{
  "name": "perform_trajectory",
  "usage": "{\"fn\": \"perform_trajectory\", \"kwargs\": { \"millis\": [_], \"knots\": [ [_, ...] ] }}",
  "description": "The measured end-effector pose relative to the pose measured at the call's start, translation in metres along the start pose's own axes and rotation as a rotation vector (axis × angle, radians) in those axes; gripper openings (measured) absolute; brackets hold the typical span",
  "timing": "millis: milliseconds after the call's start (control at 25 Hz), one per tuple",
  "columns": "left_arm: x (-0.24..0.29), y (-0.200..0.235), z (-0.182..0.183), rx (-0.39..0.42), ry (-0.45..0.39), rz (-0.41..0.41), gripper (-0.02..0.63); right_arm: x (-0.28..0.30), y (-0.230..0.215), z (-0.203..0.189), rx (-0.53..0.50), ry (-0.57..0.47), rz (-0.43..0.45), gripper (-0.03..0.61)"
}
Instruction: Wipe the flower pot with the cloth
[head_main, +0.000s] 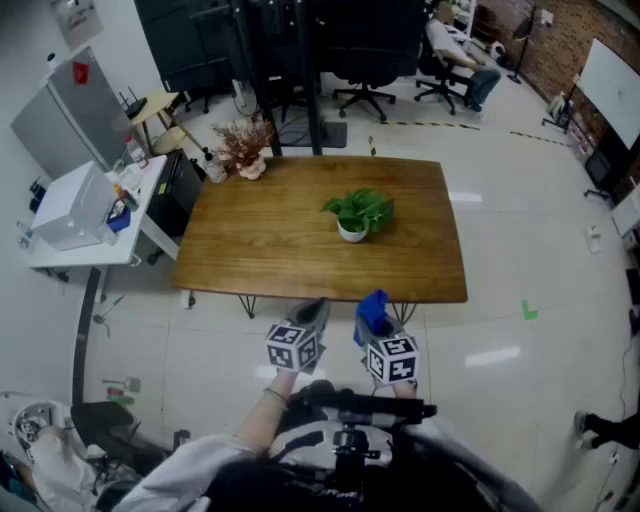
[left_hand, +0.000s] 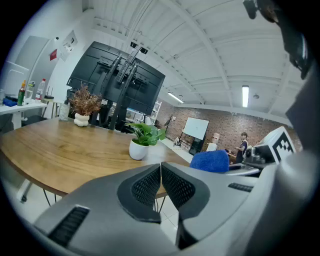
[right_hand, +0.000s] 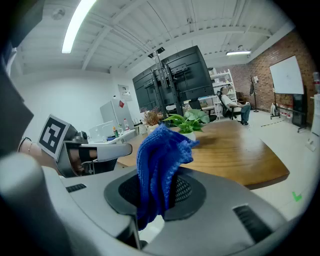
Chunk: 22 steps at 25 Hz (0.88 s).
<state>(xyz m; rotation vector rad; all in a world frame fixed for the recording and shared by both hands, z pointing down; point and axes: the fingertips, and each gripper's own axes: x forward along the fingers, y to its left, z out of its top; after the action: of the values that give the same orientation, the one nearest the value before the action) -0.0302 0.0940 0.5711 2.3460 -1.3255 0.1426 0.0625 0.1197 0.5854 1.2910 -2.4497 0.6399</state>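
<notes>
Both hand-held grippers are seen nearest the lens in the head view, side by side, short of the tabletop (head_main: 260, 250) edge: left hand-held gripper (head_main: 314, 306), right hand-held gripper (head_main: 372, 312). The white flower pot (head_main: 351, 232), holding a green plant (head_main: 360, 208), is noted upright near the tabletop middle, well apart from both. Step judged: approach. The pot is probably best steadied from the left while the cloth is drawn round its wall below the leaves, under light pressure, so that tipping is avoided.

Left gripper view: jaws are pressed together, with nothing held between them.

Right gripper view: jaws are clamped on the blue cloth (right_hand: 159, 155), which is bunched and stands up above them.
</notes>
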Motion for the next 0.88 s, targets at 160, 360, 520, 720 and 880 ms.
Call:
{"fn": "perform_trajectory", "kwargs": {
  "millis": [160, 360, 520, 720, 880],
  "knots": [
    [0.006, -0.002, 0.002, 0.007, 0.002, 0.001, -0.002, 0.001, -0.004, 0.001, 0.0, 0.002, 0.009, 0.083],
    [0.012, 0.003, 0.009, 0.0, -0.011, 0.011, -0.002, 0.009, -0.01, 0.005, 0.004, 0.001, 0.018, 0.083],
    [0.02, 0.012, 0.013, -0.014, -0.021, 0.013, 0.0, 0.019, -0.016, 0.004, 0.005, 0.018, 0.018, 0.083],
    [0.045, 0.027, 0.021, -0.028, -0.011, -0.023, 0.043, 0.04, -0.03, 0.012, 0.012, 0.03, -0.003, 0.083],
    [0.068, 0.048, 0.034, -0.034, 0.003, -0.034, 0.043, 0.064, -0.041, 0.024, 0.023, 0.037, -0.025, 0.083]
  ]
}}
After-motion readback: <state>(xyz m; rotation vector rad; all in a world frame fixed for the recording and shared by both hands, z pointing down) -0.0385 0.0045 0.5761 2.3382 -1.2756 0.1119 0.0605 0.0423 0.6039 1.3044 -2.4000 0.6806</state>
